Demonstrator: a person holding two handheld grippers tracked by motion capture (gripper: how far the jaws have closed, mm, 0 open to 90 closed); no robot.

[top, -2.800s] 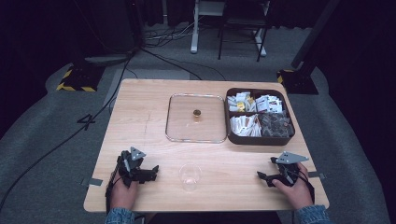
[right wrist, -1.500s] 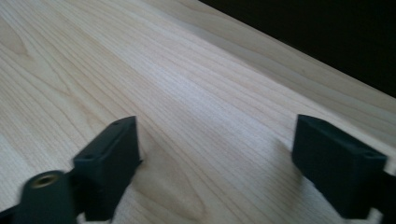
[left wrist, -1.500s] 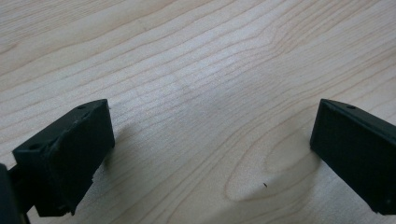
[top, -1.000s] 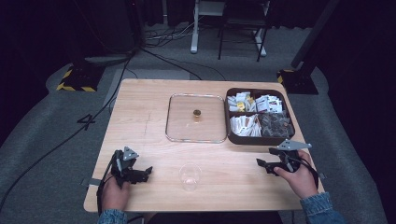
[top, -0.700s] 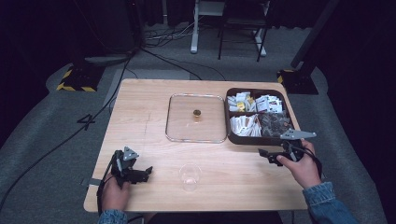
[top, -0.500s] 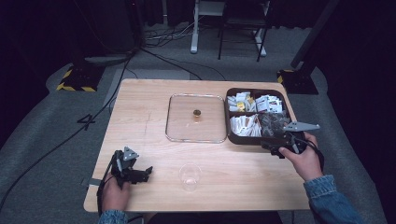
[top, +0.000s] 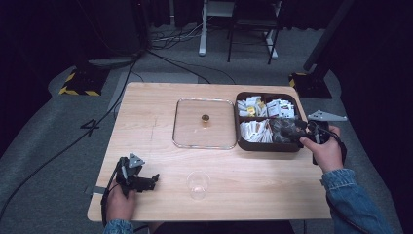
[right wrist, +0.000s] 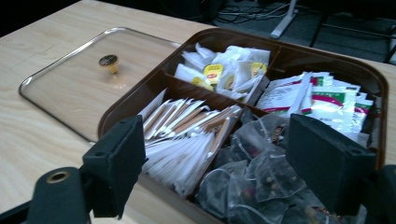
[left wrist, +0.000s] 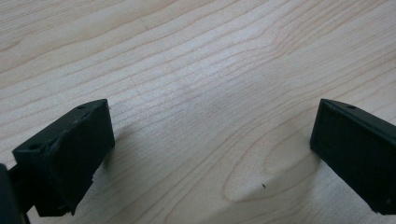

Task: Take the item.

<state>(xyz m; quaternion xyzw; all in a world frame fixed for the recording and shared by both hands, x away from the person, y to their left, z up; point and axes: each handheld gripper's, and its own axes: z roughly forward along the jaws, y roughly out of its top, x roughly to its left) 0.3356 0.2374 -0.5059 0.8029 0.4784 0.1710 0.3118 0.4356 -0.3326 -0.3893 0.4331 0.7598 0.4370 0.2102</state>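
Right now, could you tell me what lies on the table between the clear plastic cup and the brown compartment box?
In the high view, nothing: only bare wood separates the clear plastic cup from the brown compartment box. The glass lid lies left of the box.

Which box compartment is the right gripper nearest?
The near-right compartment of clear mesh sachets, directly under the open right gripper; the others hold paper packets.

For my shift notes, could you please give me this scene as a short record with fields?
Setting: wooden table
Box: brown compartment box, open, at the table's right
Contents: sachets and tea bags, paper sticks, clear pouches
Lid: glass lid with a gold knob, flat on the table left of the box
Cup: clear plastic cup near the front edge
Right gripper: jaws open, nothing between them, poised at the box's near right compartment
Left gripper: jaws open, resting on the table
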